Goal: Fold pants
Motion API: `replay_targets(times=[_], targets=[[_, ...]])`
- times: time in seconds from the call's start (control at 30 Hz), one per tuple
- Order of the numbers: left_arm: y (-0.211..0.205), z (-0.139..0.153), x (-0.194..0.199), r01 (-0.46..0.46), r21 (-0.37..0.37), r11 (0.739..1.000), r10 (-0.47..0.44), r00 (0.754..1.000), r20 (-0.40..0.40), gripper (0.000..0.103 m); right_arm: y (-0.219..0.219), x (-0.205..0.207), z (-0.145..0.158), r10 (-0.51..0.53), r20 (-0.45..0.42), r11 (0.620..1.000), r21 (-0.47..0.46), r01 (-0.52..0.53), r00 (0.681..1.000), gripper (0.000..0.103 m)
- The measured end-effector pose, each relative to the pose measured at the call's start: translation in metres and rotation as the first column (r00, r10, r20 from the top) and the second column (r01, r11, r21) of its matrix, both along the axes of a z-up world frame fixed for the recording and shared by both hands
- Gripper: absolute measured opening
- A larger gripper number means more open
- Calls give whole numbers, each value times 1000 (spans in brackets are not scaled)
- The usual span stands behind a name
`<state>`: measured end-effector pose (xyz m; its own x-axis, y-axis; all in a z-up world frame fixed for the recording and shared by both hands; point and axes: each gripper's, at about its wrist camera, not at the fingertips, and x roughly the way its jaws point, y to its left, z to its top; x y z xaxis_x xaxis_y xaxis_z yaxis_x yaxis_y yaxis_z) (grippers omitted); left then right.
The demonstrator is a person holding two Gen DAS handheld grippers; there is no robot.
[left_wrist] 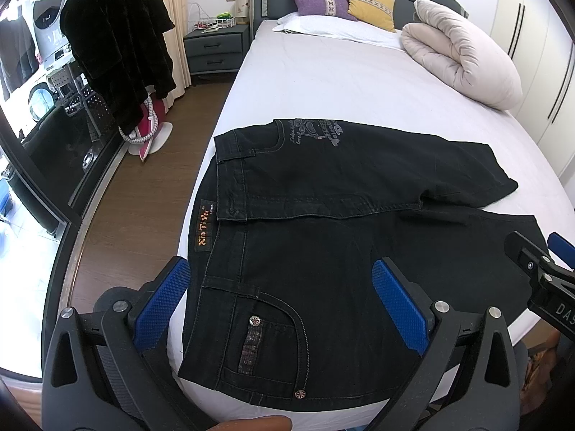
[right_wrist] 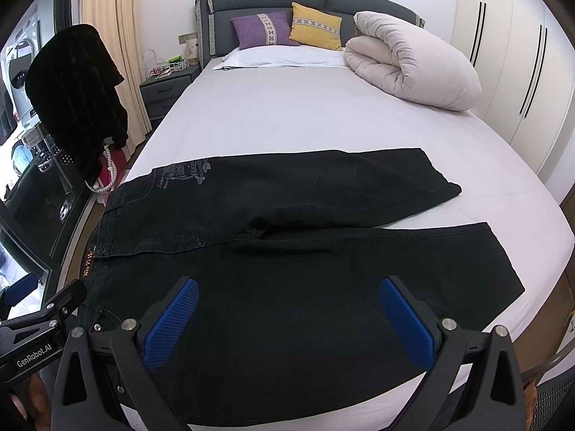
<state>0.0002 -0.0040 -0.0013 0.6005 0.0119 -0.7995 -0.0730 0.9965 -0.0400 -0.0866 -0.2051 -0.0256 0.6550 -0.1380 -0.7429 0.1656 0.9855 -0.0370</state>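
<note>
Black jeans (left_wrist: pixel 323 237) lie flat on the near end of the bed, waistband to the left, both legs running right and splayed apart. They also show in the right wrist view (right_wrist: pixel 287 251). My left gripper (left_wrist: pixel 284 287) is open and empty, hovering over the waistband and front pocket (left_wrist: pixel 266 337). My right gripper (right_wrist: pixel 289 309) is open and empty above the near leg. The right gripper also shows at the right edge of the left wrist view (left_wrist: pixel 539 265), and the left gripper at the left edge of the right wrist view (right_wrist: pixel 43 323).
The bed (left_wrist: pixel 323 82) has a white sheet. A rolled beige duvet (left_wrist: pixel 463 50) and pillows (left_wrist: pixel 323 0) lie at its head. A nightstand (left_wrist: pixel 215 46), a dark coat on a rack (left_wrist: pixel 118 43) and an iron (left_wrist: pixel 147 129) stand left. Wardrobe doors (right_wrist: pixel 521 54) stand right.
</note>
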Motion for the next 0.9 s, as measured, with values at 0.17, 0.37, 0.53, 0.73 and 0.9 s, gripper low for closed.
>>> replay_targets(times=[0.17, 0.37, 0.53, 0.73, 0.9], targets=[[0, 0, 0, 0, 0, 1000, 0, 1000, -1, 103, 0, 0, 0, 0, -1, 1000, 0, 0, 1000, 103], [0, 0, 0, 0, 0, 1000, 0, 1000, -1, 103, 1, 0, -1, 0, -2, 1000, 0, 0, 1000, 103], [0, 0, 0, 0, 0, 1000, 0, 1000, -2, 103, 1, 1, -2, 0, -2, 1000, 0, 0, 1000, 103], [-2, -10, 0, -5, 16, 1000, 5, 1000, -6, 103, -2, -1, -1, 0, -4, 1000, 1, 0, 1000, 103], [-5, -19, 2, -9, 40, 999, 10, 1000, -16, 103, 4, 3, -7, 1, -7, 1000, 3, -1, 1000, 103]])
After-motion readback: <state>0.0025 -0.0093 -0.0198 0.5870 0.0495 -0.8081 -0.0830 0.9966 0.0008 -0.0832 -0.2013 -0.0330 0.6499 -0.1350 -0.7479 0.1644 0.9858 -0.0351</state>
